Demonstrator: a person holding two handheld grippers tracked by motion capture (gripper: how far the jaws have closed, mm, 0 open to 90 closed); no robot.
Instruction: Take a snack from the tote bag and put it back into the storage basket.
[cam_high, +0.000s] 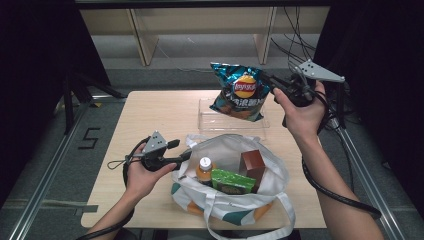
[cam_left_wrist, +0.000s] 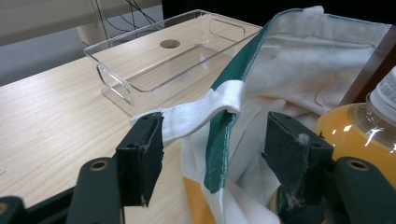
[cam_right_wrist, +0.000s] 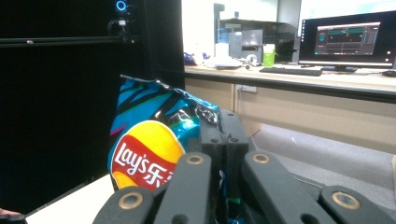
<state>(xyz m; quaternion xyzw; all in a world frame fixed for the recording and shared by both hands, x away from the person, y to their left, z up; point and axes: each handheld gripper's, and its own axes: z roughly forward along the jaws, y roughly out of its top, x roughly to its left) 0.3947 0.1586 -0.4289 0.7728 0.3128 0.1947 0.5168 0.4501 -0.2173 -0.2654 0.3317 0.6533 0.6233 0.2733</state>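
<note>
A pale wooden table (cam_high: 150, 120) in a dark-curtained bay carries a clear plastic tray (cam_high: 212, 120) at its far middle and a white tote bag (cam_high: 235, 200) at the near edge, still holding a bottle of orange drink (cam_high: 204, 169), a green packet (cam_high: 231, 181) and a brown box (cam_high: 251, 165). Unpacking is judged to be in hand: a bag of crisps (cam_high: 239, 91) is held in the air above the tray, pinched at its edge by the pressed-together jaws of the right gripper (cam_high: 278, 85). Next, lowering into the tray and a release are called for. The left gripper (cam_high: 182, 150) stands spread at the tote's left rim, the strap (cam_left_wrist: 205, 109) lying between its jaws, apparently ungripped.
</note>
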